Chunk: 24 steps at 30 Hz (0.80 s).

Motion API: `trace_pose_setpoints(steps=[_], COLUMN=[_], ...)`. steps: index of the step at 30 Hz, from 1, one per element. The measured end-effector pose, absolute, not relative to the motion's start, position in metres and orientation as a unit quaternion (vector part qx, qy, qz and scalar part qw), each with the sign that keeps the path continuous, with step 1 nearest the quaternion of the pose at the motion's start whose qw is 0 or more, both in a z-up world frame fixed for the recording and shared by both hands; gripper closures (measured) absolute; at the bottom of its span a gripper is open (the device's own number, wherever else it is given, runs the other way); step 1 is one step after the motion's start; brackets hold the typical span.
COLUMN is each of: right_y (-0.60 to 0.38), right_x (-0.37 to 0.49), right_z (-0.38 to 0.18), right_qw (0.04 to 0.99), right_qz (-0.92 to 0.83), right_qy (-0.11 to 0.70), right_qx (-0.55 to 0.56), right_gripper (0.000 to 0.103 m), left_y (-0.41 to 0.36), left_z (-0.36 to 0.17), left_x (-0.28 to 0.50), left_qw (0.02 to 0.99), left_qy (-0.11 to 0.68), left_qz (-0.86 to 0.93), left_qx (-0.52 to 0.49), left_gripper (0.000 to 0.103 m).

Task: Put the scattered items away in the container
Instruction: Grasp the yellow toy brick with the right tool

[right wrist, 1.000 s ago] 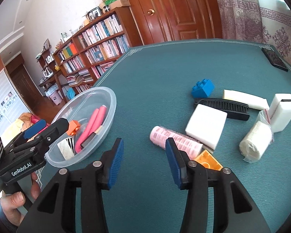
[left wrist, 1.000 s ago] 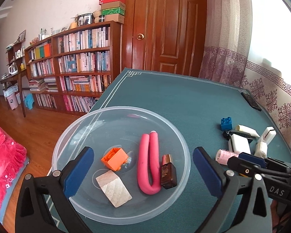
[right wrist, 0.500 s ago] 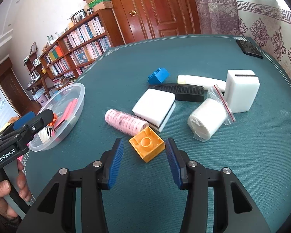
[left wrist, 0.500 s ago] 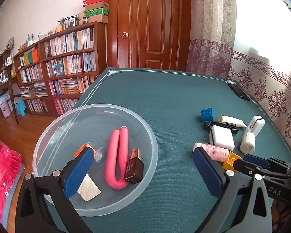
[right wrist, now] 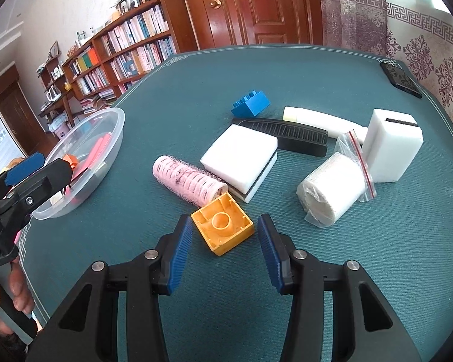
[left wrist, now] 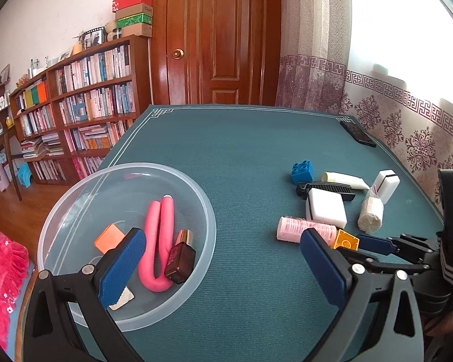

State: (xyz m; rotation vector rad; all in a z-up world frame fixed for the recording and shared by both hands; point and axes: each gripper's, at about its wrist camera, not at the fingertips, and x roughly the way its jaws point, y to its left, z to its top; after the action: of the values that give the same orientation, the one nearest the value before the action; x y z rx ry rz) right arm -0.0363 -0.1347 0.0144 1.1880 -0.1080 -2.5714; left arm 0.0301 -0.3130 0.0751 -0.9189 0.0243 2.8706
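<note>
A clear plastic bowl (left wrist: 207,211) (right wrist: 114,126) sits at the table's left edge, holding a pink bent tube (left wrist: 160,235), a brown bottle (left wrist: 179,256), an orange block (left wrist: 108,236) and a pale card. My left gripper (left wrist: 223,268) hangs open just right of the bowl. An upturned yellow brick (right wrist: 222,226) (left wrist: 345,239) lies on the cloth between the blue pads of my open right gripper (right wrist: 225,244), untouched. Beyond it lie a pink hair roller (right wrist: 188,181), a white sponge (right wrist: 240,157), a black comb (right wrist: 290,135), a blue brick (right wrist: 252,104), a bagged white roll (right wrist: 332,184), a white block (right wrist: 391,144) and a cream tube (right wrist: 317,119).
The table wears a teal cloth (left wrist: 241,138). A black phone (right wrist: 400,78) lies at its far right corner. Bookshelves (left wrist: 84,99) and a wooden door (left wrist: 220,36) stand behind. A hand (right wrist: 6,298) grips the left tool's handle.
My right gripper moved forward and down until the yellow brick lies between its pads. The left gripper swung right, away from over the bowl.
</note>
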Motion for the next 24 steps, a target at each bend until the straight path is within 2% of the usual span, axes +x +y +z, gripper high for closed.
trace_pose_setpoints(steps=[14, 24], right_y=[-0.135, -0.125], right_x=[-0.04, -0.031], right_z=[0.011, 0.011], right_qw=[0.158, 0.156], right_qz=[-0.893, -0.894], right_qy=[-0.033, -0.03], right_qx=[0.421, 0.419], right_gripper=[0.055, 0.06], left_y=[-0.303, -0.292], left_z=[0.071, 0.068], left_x=[0.027, 0.023], left_qw=[0.079, 0.093], left_qy=[0.013, 0.013], left_qz=[0.947, 0.943], left_qx=[-0.311, -0.32], left_gripper=[0.001, 0.001])
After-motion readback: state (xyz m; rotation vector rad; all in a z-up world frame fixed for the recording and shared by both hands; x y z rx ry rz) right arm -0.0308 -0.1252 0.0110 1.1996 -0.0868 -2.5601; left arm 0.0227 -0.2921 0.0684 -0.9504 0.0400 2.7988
